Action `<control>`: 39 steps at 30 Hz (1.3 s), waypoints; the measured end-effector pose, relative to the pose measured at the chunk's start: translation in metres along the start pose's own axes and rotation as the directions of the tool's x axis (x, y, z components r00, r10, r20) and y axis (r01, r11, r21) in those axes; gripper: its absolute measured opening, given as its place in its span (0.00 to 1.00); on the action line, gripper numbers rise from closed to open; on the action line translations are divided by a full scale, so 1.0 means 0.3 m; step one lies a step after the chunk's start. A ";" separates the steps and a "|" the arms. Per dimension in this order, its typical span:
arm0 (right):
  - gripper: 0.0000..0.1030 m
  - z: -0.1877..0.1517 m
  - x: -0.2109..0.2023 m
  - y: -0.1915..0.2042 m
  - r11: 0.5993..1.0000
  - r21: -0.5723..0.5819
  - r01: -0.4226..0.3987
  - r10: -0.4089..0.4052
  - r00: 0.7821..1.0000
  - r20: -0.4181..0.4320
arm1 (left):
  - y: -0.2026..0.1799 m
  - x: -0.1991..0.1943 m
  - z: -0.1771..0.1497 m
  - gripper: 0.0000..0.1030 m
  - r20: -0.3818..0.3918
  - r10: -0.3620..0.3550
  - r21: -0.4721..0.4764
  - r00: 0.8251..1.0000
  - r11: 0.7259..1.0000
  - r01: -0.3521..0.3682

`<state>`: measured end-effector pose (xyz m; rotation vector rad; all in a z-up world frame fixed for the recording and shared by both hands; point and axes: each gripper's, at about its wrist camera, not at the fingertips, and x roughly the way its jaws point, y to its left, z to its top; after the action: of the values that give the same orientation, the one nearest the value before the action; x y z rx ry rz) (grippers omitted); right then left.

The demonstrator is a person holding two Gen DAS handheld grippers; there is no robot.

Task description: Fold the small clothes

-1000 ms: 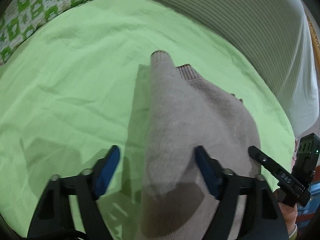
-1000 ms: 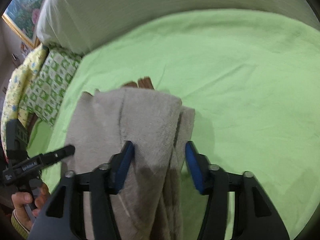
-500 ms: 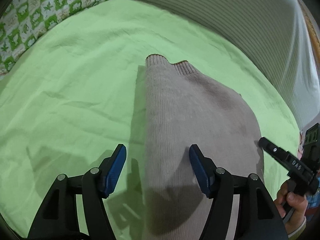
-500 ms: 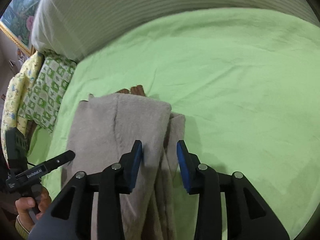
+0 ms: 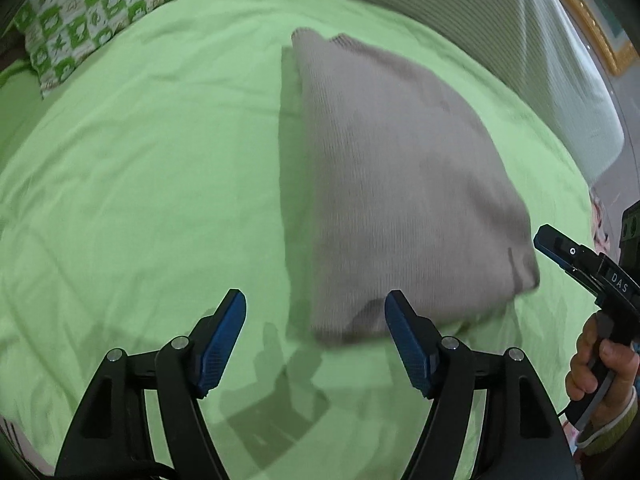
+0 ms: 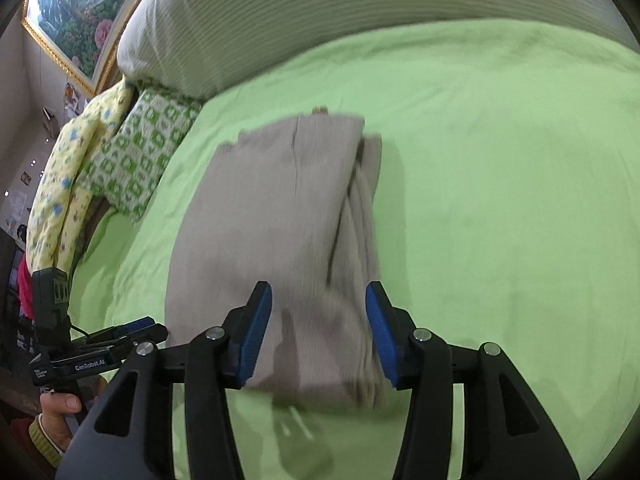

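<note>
We see the folded gray sweater [image 5: 404, 184] lying flat on the green bed sheet [image 5: 140, 184]. Our left tongs [image 5: 316, 338] are wide open above the sheet. Our right tongs [image 6: 319, 330] are open too, holding nothing.

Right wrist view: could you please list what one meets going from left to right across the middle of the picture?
Yellow floral quilt → green-and-white checked pillow → folded beige sweater → bare green bedsheet.
</note>
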<state>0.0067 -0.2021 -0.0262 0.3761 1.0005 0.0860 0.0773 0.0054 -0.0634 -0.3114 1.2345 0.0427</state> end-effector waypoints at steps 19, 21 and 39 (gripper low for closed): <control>0.49 -0.113 0.029 0.007 0.998 -0.004 0.064 -0.064 0.998 -0.004 | -0.025 0.086 -0.103 0.58 0.058 0.144 0.073 0.988 0.986 -0.148; 0.10 -0.105 0.039 0.020 0.998 -0.020 0.064 -0.064 0.998 -0.019 | -0.026 0.088 -0.117 0.49 0.072 0.147 0.061 0.987 0.987 -0.151; 0.08 -0.137 0.028 -0.055 0.995 -0.021 0.095 -0.095 0.995 -0.028 | -0.012 0.044 -0.179 0.15 0.103 0.082 0.035 0.991 0.996 -0.086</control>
<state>-0.0247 -0.2045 -0.0584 0.3100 1.0442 0.0152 0.0330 -0.0137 -0.0907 -0.2200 1.1457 0.1056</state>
